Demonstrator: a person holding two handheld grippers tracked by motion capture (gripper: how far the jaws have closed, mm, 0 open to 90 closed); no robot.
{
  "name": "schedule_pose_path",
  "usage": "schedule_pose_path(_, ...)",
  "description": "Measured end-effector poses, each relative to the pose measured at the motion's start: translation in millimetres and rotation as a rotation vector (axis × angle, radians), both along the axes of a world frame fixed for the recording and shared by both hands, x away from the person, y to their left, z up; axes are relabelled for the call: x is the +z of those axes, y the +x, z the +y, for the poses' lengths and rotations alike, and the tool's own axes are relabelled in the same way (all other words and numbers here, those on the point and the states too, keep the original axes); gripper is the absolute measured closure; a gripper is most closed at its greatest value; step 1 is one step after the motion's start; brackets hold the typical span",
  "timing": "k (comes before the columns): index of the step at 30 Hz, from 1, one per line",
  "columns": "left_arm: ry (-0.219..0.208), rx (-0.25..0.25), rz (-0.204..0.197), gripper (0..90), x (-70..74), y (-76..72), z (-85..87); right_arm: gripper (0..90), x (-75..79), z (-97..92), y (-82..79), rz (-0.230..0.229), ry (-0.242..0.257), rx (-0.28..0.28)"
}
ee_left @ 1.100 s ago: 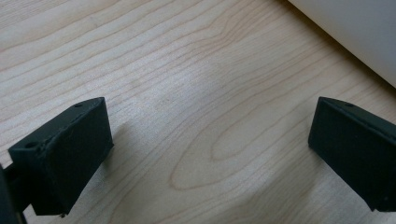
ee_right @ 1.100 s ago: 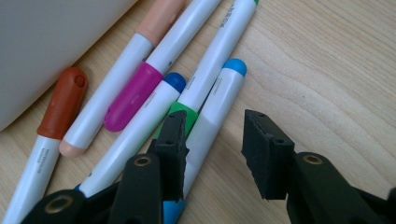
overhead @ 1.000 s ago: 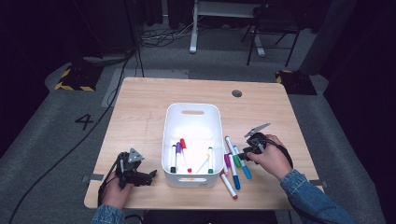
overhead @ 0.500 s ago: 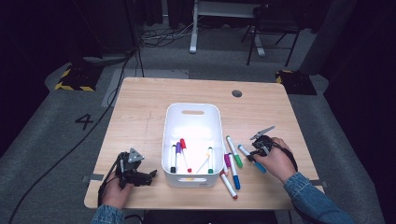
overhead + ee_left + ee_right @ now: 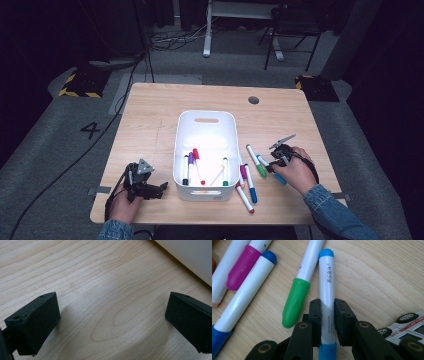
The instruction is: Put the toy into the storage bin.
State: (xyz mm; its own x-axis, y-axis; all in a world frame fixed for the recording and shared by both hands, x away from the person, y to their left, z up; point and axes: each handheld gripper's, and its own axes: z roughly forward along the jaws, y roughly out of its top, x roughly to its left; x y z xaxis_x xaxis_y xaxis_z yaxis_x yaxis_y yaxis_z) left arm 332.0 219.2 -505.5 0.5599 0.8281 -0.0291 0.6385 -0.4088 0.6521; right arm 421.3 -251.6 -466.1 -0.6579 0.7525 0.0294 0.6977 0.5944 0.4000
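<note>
My right gripper is shut on the white barrel of a light-blue-capped marker that lies on the wooden table. The high view puts this gripper right of the white bin, over the loose markers. A green-capped marker lies just beside the held one, touching it near the top. My left gripper rests near the table's front left, left of the bin. Its jaws stand wide open over bare wood with nothing between them.
The bin holds a purple, a red and a green marker. More markers, magenta and blue-capped among them, lie between bin and right hand. A toy vehicle sits close by the right gripper.
The right hand has shifted slightly to the right and settled low over the loose markers. The left hand has stayed put.
</note>
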Motion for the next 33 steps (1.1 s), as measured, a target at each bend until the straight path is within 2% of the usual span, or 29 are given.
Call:
schedule_pose_path(7, 0.0, 0.0, 0.0, 0.0, 0.0, 0.0, 0.0, 77.0, 7.7, 0.9, -1.2, -0.011, 0.001, 0.0)
schedule_pose_path(16, 0.0, 0.0, 0.001, 0.0, 0.1, 0.0, 0.0, 77.0, 23.6, 0.2, -3.6, -0.04, 0.029, 0.012)
schedule_pose_path(24, 0.0, 0.0, 0.0, 0.0, 0.0, 0.0, 0.0, 77.0, 46.9, 3.7, -8.0, -0.075, 0.045, 0.035)
schedule_pose_path(29, 0.0, 0.0, 0.001, 0.0, 0.1, 0.0, 0.0, 77.0, 67.9, 6.3, -12.9, -0.113, 0.066, 0.056)
schedule_pose_path(33, 0.0, 0.0, 0.0, 0.0, 0.0, 0.0, 0.0, 77.0, 82.8, 9.3, -15.5, -0.125, 0.081, 0.074)
